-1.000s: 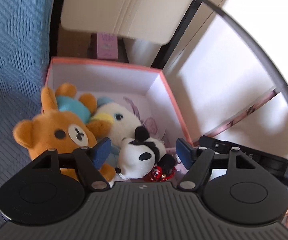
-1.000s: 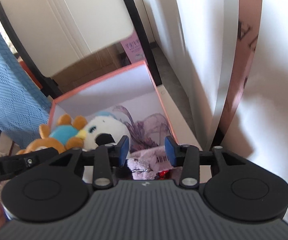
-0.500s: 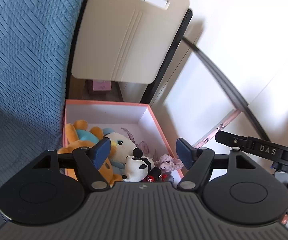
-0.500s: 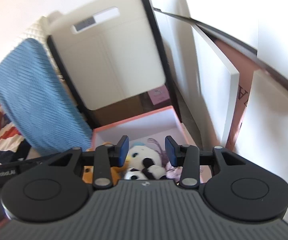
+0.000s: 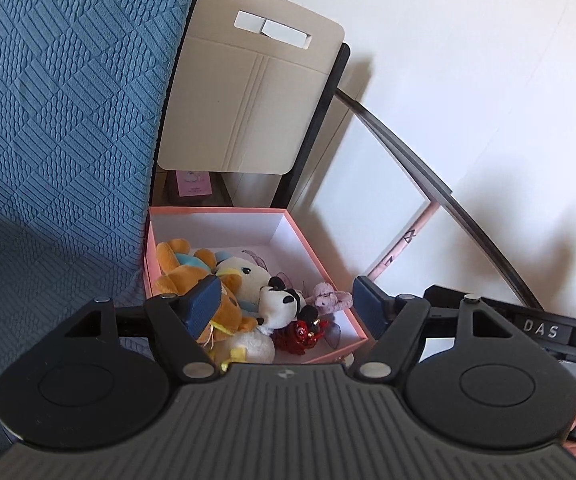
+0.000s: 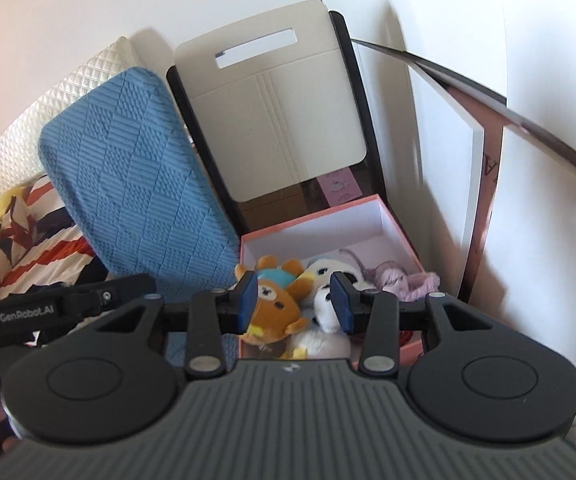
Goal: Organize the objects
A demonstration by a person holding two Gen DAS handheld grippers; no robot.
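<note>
The pink box [image 5: 320,264] sits on the floor between the blue textured cushion [image 5: 60,128] and the white panel [image 5: 372,196], its top open; inside lie the plush toys: an orange bear [image 5: 224,308] at the near left, a white penguin-like toy [image 5: 248,274] behind it, a black-and-white mouse doll [image 5: 282,304] in the middle, a lilac plush [image 5: 330,296] toward the right wall and a red ornament [image 5: 300,332] at the near edge. Against the pictures from a second ago, the box now looks smaller and lower in both views; more of the cream card with a handle slot [image 5: 256,92] and of the cushion is visible, so both grippers have drawn back and up from the toys. The left gripper [image 5: 286,306] hangs above the box with its blue pads spread wide, nothing between them; the right gripper [image 6: 294,304] has its pads parted more narrowly, also holding nothing, framing the bear and the mouse doll far beyond. Readable writing: "DAS" on the black bar [image 5: 540,330] at the right of the left view; "GenRobot.AI" on the black bar [image 6: 28,314] at the left of the right view; dark letters run along the pink strip [image 6: 488,184] beside the white panel, with only an "A" legible; the small pink package [image 5: 194,182] behind the box bears print too small to read. A red-and-white striped cloth [image 6: 16,248] lies at the far left.
</note>
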